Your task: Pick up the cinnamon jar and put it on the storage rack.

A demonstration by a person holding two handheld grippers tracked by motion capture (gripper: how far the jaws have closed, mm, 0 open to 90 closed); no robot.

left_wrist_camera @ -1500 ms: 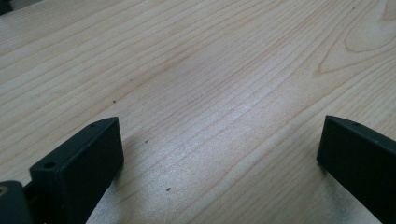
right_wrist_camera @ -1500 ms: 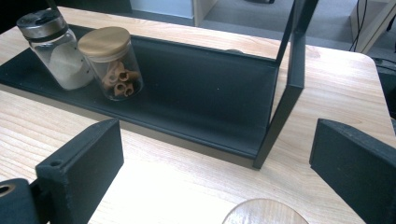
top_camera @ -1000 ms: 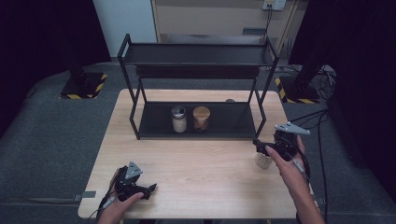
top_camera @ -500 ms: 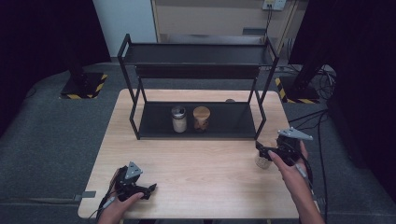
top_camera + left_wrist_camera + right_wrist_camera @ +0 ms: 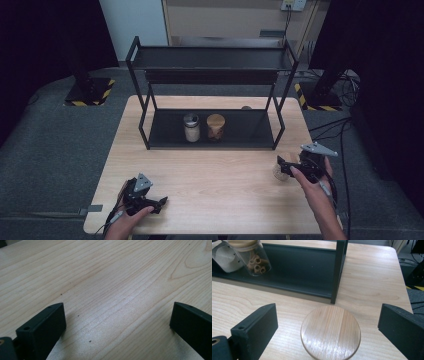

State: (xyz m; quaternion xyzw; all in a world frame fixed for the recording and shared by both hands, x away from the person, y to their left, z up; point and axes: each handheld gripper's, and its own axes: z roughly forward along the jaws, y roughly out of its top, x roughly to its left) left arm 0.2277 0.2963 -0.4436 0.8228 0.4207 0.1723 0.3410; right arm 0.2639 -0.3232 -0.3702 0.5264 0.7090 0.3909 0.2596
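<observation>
While spread wide, right tool point(image 5: 328, 327) around wooden-lidded jar point(image 5: 330, 331), not touching.

Showing black blocky jaws with small screw holes on the left gripper point(image 5: 161, 202) and right gripper point(image 5: 280, 167), each wearing a grey three-cornered plate, trailing thin dark cable

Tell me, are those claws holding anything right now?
No. The right gripper is open around a wooden-lidded jar without touching it; the left gripper is open over bare table.
</observation>
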